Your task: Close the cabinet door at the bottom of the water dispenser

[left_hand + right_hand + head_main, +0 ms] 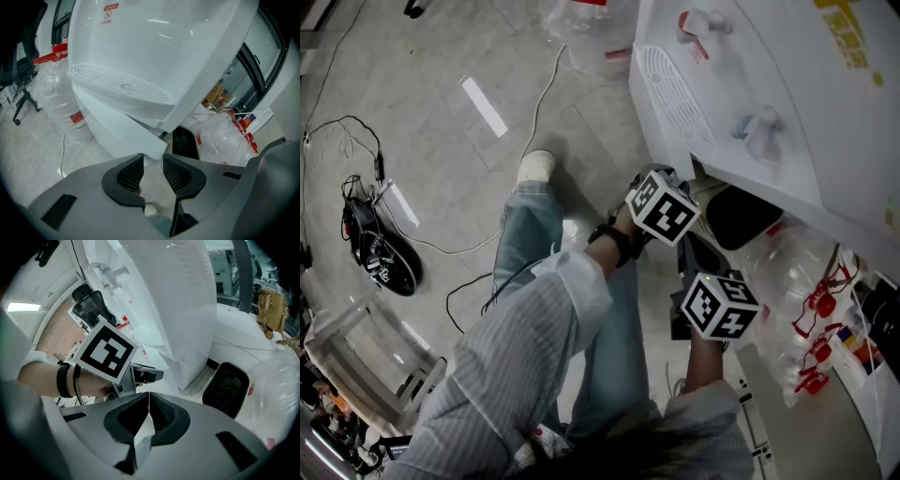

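Note:
The white water dispenser [750, 84] stands at the upper right, its drip tray [119, 84] above the bottom cabinet. The white cabinet door [117, 126] hangs open, slanting down toward me. My left gripper [153, 159] has its fingertips pinched on the door's lower corner, and nothing lies deeper between the jaws. In the head view the left gripper [671, 184] sits at the dispenser's foot under its marker cube [663, 208]. My right gripper [149, 397] is shut and empty, just behind the left one [105, 350]; in the head view the right gripper [698, 267] is nearer me.
A black oval object [227, 385] lies by the dispenser's base. Clear water bottles with red handles [797, 309] are piled at the right. The person's legs [534, 244] stand left of the grippers. Cables, a black bag [380, 253] and a clear box [366, 366] are on the floor at left.

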Available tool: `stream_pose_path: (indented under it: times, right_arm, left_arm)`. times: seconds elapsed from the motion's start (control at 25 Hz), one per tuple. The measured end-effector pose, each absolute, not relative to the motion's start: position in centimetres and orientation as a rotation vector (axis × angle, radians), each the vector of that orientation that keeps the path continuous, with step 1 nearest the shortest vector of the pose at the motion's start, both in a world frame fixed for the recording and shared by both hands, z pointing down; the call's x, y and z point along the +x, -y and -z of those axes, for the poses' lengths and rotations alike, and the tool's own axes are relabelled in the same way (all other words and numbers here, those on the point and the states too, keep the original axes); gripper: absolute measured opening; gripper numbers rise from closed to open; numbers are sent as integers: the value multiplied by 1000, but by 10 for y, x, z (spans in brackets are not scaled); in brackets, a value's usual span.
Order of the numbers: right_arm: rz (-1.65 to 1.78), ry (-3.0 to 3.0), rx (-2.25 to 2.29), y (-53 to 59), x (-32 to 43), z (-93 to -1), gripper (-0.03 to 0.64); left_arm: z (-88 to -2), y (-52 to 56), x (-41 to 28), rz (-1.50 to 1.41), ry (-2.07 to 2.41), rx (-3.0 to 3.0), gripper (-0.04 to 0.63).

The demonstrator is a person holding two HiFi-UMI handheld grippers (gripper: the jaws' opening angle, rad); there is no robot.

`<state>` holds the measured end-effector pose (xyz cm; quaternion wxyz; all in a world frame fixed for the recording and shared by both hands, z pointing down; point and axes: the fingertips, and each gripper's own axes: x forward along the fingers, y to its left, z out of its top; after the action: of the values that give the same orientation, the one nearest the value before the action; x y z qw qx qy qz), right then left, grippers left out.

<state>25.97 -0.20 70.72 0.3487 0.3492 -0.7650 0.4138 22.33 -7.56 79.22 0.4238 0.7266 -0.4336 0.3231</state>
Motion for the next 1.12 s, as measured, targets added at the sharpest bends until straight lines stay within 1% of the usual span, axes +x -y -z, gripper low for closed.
stream_pose_path:
  times: [0.28,0.6,0.8,0.88,1.04,1.12]
  right_arm:
    - [-1087,1995,1003,10,275,-704,14]
    - [-1145,1969,1082,-15,295,-710,14]
    - [-1186,1946,1121,-27,308,-714,14]
    - [-1199,1938,1141,-29,314,-714,14]
    - [-1222,1930,1181,-29,325,-713,14]
    - [-1229,1926,1195,-29,331,-713,14]
  left_arm:
    - [-791,82,231,-843,1110,1842,137]
    - [-789,84,231,-820,1132,1815,135]
    - [-788,88,236,-856,1124,1848,137]
    - [-785,94,242,-855,1123,1869,133]
    - [-775,112,250,-861,1155,1919,104]
    - [-775,112,252,-869,1147,1925,103]
